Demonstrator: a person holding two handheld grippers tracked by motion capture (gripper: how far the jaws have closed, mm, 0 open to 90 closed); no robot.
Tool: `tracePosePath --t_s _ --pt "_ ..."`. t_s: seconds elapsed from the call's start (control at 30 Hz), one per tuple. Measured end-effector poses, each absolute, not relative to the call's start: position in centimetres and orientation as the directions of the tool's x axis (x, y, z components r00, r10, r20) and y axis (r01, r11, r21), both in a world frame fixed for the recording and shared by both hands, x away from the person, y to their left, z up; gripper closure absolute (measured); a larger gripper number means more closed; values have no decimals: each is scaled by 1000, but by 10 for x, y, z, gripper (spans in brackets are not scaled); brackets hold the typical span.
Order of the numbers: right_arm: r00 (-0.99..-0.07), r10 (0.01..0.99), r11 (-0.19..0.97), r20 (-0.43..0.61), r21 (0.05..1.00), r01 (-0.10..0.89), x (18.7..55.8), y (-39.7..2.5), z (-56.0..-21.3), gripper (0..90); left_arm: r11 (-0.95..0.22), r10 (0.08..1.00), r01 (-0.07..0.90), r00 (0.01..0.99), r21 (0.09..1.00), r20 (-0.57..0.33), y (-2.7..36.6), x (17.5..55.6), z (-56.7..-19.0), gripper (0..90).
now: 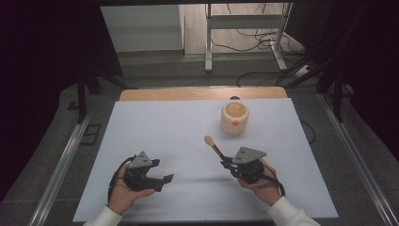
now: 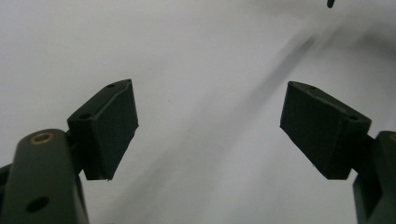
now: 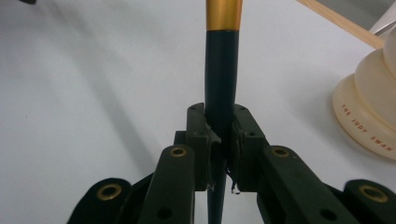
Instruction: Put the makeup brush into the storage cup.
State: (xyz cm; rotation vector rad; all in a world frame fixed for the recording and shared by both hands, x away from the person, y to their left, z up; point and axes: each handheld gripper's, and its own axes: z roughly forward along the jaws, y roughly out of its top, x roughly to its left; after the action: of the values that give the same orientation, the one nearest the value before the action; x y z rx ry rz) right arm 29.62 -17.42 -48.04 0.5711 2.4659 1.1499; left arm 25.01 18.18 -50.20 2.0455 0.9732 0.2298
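1. Left gripper (image 1: 162,181): lower left of the high view, held low over the white table sheet (image 1: 164,136). Its jaws stand wide apart with nothing between them; in the left gripper view there is bare sheet in the gap. Judged as standby, kept clear of the working side.
2. Brush (image 1: 212,145): centre-right of the high view. The dark handle (image 3: 220,70) runs up the middle of the right gripper view to a gold band; the rounded tip points toward the upper frame, likely aimed at the cup.
3. Right gripper (image 1: 225,161): lower right, jaws pinched on the brush handle, gripped low so the tip projects forward.
4. Cream cup (image 1: 234,117): upper right of centre, upright, apart from the brush. Its contents cannot be told.
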Motion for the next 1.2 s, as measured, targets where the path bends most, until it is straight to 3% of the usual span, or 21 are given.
tracePosePath --t_s 0.73,1.2 --pt "-840 526 377 134 849 371 308 -190 -482 798 -348 712 561 680 751 -178 182 250 -504 195" --pt "-837 529 364 139 854 372 309 -190 -482 798 -354 708 558 684 750 -174 182 251 -505 195"
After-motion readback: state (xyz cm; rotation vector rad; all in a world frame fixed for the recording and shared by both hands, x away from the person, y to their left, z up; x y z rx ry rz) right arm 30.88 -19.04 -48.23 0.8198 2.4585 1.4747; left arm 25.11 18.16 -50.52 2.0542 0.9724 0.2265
